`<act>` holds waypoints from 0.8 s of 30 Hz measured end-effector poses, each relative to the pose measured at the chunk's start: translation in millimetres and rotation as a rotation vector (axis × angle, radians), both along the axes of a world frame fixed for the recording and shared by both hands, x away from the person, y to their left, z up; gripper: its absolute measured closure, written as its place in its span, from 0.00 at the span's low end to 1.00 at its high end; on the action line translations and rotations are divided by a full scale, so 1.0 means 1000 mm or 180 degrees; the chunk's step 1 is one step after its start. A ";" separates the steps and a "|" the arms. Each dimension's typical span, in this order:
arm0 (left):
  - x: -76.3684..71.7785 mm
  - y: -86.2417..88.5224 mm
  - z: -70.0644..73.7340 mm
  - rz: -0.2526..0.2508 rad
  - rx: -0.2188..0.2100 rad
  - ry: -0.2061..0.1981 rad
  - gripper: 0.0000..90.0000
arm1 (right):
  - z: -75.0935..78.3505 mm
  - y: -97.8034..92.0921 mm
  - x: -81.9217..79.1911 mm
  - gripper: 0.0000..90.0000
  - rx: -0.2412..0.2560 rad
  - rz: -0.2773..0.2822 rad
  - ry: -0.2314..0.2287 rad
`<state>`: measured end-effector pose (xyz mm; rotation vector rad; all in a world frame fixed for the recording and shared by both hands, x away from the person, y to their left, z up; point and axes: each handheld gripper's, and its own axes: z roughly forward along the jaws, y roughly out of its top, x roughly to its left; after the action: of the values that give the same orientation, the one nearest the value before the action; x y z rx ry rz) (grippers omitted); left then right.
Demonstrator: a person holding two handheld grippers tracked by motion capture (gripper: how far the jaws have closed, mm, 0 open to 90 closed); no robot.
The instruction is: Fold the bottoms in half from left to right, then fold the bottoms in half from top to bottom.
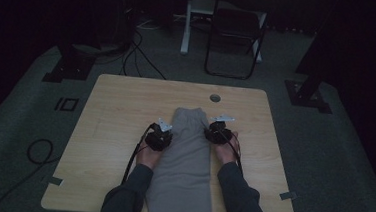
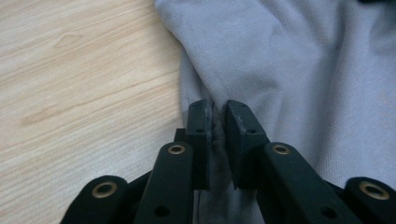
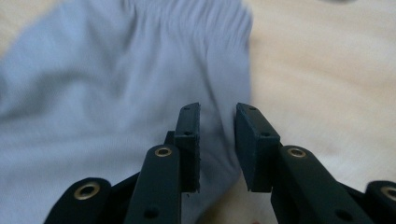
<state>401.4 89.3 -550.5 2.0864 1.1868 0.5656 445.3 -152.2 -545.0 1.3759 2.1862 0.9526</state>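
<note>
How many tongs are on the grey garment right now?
2. The left tongs pinch a fold at the grey garment's left edge; the right tongs sit open at its right edge, near the ribbed end.

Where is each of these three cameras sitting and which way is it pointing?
High view: above the person's side, facing forward and down on the wooden table; forearms, hands, left tongs and right tongs show.
Left gripper view: rides the left tongs, looking along black jaws pinching a fold of grey garment.
Right gripper view: rides the right tongs, jaws apart at the garment's edge.
All share the garment and the table.
</note>
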 end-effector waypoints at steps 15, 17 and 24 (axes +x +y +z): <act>-0.049 0.017 -0.004 -0.0171 -0.0098 -0.0058 0.91 | -0.005 0.001 -0.047 0.81 -0.0050 0.0187 -0.0025; -0.057 0.020 -0.005 -0.0194 -0.0121 -0.0074 0.91 | -0.004 0.003 -0.053 0.81 -0.0054 0.0216 -0.0016; -0.067 0.030 -0.004 -0.0268 -0.0190 -0.0008 0.91 | -0.005 0.004 -0.055 0.71 0.0057 0.0329 0.0034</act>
<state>334.3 119.2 -554.4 2.0738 1.0956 0.4875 390.7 -148.4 -549.6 1.2894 2.2810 1.0059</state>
